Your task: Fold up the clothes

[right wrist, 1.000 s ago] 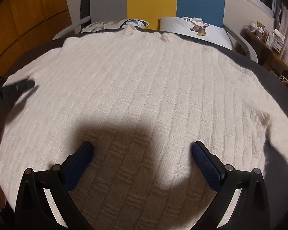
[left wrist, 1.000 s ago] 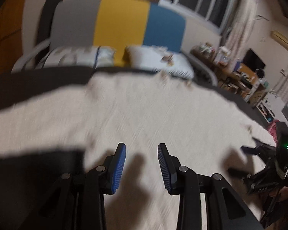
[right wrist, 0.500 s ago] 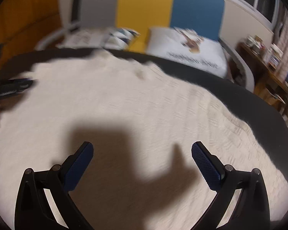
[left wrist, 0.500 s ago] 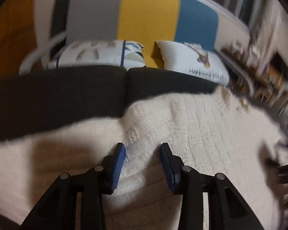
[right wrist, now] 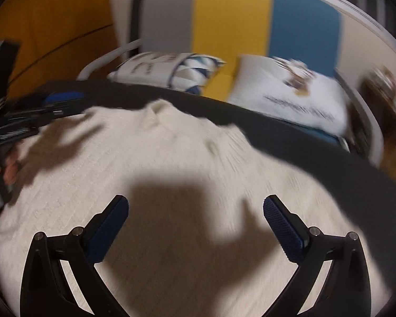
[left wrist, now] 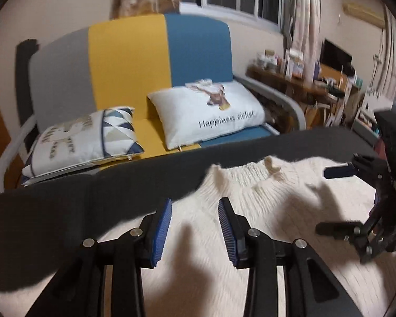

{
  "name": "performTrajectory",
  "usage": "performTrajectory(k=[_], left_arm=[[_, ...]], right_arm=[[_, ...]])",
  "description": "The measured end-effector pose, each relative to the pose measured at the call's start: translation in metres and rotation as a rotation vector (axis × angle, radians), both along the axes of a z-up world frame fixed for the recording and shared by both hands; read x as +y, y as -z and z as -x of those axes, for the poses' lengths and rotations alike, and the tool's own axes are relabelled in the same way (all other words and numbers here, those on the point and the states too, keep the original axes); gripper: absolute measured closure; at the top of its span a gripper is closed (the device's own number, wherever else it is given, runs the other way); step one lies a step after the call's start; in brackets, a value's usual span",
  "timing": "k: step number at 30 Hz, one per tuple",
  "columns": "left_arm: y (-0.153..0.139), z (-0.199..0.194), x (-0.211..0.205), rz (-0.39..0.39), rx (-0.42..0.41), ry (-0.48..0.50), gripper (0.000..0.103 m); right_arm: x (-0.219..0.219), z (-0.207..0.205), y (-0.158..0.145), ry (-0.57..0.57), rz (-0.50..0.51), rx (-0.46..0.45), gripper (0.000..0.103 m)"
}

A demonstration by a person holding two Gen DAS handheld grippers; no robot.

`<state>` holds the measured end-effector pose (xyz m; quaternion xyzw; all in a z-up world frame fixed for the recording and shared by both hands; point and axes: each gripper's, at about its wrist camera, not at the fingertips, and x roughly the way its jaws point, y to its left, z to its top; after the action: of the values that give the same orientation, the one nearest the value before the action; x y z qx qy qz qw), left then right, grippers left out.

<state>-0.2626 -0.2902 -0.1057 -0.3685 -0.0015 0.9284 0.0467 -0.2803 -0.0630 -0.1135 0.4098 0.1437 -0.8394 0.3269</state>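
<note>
A cream knitted sweater (left wrist: 277,227) lies flat on a dark table (left wrist: 92,192), its collar (left wrist: 250,171) at the far edge. My left gripper (left wrist: 196,202) hovers over the shoulder just left of the collar. Its jaws are closing and stand partly apart; the knit lies beneath them and nothing is pinched between the pads. My right gripper (right wrist: 196,201) stands wide open above the sweater's (right wrist: 171,158) body, holding nothing. Each gripper shows in the other's view: the right gripper (left wrist: 327,200) at the right edge, the left gripper (right wrist: 55,111) at the far left, held by a hand.
Behind the table stands a sofa (left wrist: 129,66) striped grey, yellow and blue, with a patterned cushion (left wrist: 87,142) and a white printed pillow (left wrist: 208,111). A cluttered wooden shelf (left wrist: 316,79) runs along the right wall under a window. An orange wooden panel (right wrist: 52,26) is at the left.
My left gripper has swept across the sweater from its left edge to beside the collar. The right gripper has shifted over the sweater's body and stayed wide open.
</note>
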Motion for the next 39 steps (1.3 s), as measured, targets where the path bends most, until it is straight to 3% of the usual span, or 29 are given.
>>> performTrajectory(k=[3, 6, 8, 12, 15, 18, 20, 22, 29, 33, 36, 37, 39], left_arm=[[0.016, 0.02, 0.002, 0.025, -0.05, -0.022, 0.066], [0.032, 0.027, -0.008, -0.02, -0.114, -0.06, 0.066], [0.038, 0.028, -0.015, -0.059, -0.143, -0.08, 0.066], [0.034, 0.028, -0.021, -0.111, -0.123, -0.091, 0.066], [0.022, 0.026, -0.008, -0.113, -0.076, -0.011, 0.066], [0.02, 0.033, 0.01, -0.059, -0.068, 0.07, 0.066], [0.031, 0.046, 0.014, -0.03, -0.13, 0.058, 0.066], [0.034, 0.05, 0.007, -0.084, -0.138, 0.026, 0.066], [0.03, 0.045, -0.002, -0.159, -0.12, 0.009, 0.066], [0.016, 0.034, 0.0, -0.217, -0.051, 0.047, 0.066], [0.022, 0.043, 0.008, -0.176, -0.108, 0.05, 0.066], [0.031, 0.049, 0.011, -0.15, -0.161, 0.046, 0.067], [0.034, 0.052, 0.014, -0.125, -0.161, 0.031, 0.067]], right_arm=[[-0.014, 0.025, 0.01, -0.071, -0.006, -0.048, 0.0], [-0.018, 0.053, 0.025, -0.084, -0.009, -0.102, 0.0], [-0.012, 0.062, 0.032, -0.069, -0.01, -0.078, 0.0], [-0.006, 0.064, 0.035, -0.06, -0.02, -0.049, 0.0], [-0.007, 0.061, 0.029, -0.07, -0.039, -0.045, 0.0], [-0.009, 0.061, 0.019, -0.118, -0.008, -0.043, 0.0], [-0.016, 0.062, 0.017, -0.177, 0.002, -0.064, 0.0], [-0.025, 0.07, 0.026, -0.211, -0.027, -0.092, 0.0], [-0.006, 0.088, 0.034, -0.1, -0.016, -0.063, 0.0], [0.007, 0.07, 0.018, -0.1, -0.023, -0.038, 0.0], [0.022, 0.046, 0.001, -0.177, 0.099, -0.111, 0.0], [0.026, 0.039, 0.0, -0.192, 0.117, -0.123, 0.0], [0.032, 0.034, 0.005, -0.164, 0.108, -0.138, 0.0]])
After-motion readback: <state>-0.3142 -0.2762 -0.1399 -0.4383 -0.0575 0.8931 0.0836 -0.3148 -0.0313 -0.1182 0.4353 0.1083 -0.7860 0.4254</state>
